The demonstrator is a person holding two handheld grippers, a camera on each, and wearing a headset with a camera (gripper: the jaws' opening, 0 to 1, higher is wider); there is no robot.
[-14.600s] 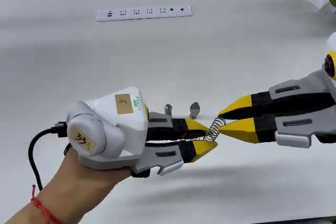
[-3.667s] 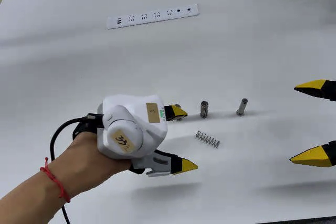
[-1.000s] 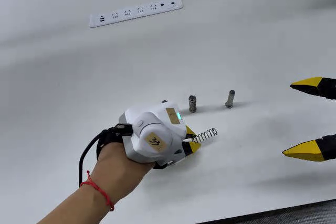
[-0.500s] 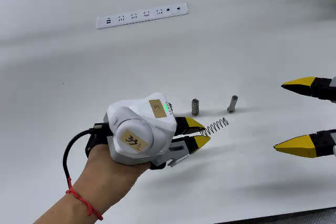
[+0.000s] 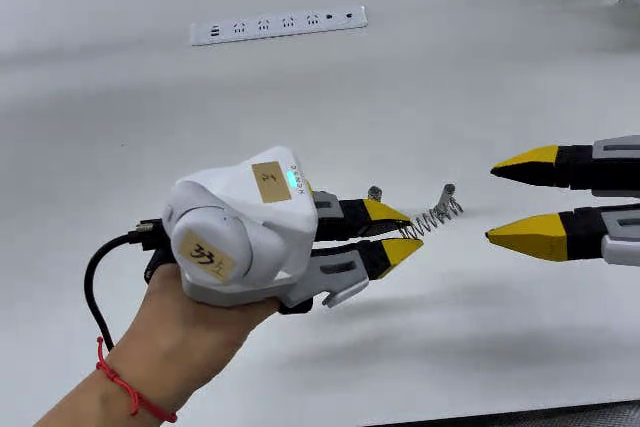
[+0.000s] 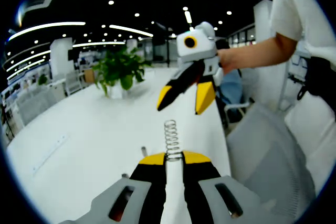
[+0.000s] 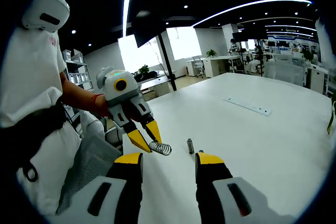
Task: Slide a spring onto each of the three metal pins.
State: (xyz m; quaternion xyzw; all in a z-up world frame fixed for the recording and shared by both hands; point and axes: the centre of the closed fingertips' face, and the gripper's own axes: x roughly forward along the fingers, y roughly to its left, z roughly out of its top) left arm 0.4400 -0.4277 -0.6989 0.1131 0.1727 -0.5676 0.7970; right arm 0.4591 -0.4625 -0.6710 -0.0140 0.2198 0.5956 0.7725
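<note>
My left gripper (image 5: pixel 402 232) is raised off the white table, shut on one end of a small metal spring (image 5: pixel 433 216). The spring (image 6: pixel 171 139) sticks out forward past the yellow tips. My right gripper (image 5: pixel 493 204) hangs open just right of the spring's free end, not touching it. In the right gripper view the left gripper (image 7: pixel 143 136) holds the spring (image 7: pixel 159 148) ahead of my own open jaws. A pin wearing a spring (image 5: pixel 375 193) stands on the table beyond the left gripper. A bare pin (image 5: pixel 449 190) stands to its right. A third pin is hidden.
A white power strip (image 5: pixel 278 24) lies far back on the table (image 5: pixel 150 137). A potted plant (image 6: pixel 118 72) stands at the table's far right corner. The table's front edge runs close below the grippers. A person in a white shirt holds both grippers.
The left gripper has lifted the spring off the table and turned it toward the right gripper. The right gripper has come in leftward, with its jaws closer together.
</note>
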